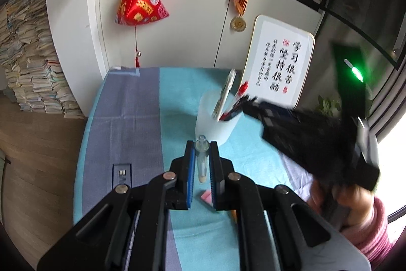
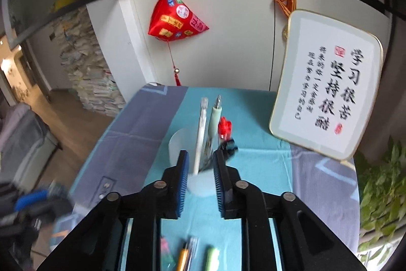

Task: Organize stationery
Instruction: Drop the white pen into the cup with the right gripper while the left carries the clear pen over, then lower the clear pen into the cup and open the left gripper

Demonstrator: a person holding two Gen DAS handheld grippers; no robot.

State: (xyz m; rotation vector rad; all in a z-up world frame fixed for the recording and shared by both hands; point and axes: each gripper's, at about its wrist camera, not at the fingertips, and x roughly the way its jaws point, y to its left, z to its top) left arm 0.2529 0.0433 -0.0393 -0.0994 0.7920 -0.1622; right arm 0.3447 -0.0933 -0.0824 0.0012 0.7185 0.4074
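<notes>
In the left wrist view my left gripper (image 1: 201,144) is shut on a clear capped pen (image 1: 202,161), held upright just in front of a translucent white cup (image 1: 215,123) on the blue cloth. The cup holds several pens. My right gripper (image 1: 250,103), blurred, reaches to the cup's rim from the right, held by a hand in a pink sleeve (image 1: 365,225). In the right wrist view the right gripper (image 2: 200,154) stands open over the cup (image 2: 177,141). A white pen (image 2: 200,128) leans in the cup between the jaws, touching neither pad. A green pen (image 2: 214,118) and a red-capped one (image 2: 224,127) stand beside it.
Loose pens (image 2: 186,255), a green piece (image 2: 212,255) and a pink eraser (image 1: 206,196) lie near the front edge. A framed calligraphy board (image 2: 327,85) leans at back right, a plant (image 2: 380,194) beside it. A socket plate (image 1: 121,173) sits left. Book stacks (image 1: 30,67) stand past the table's left edge.
</notes>
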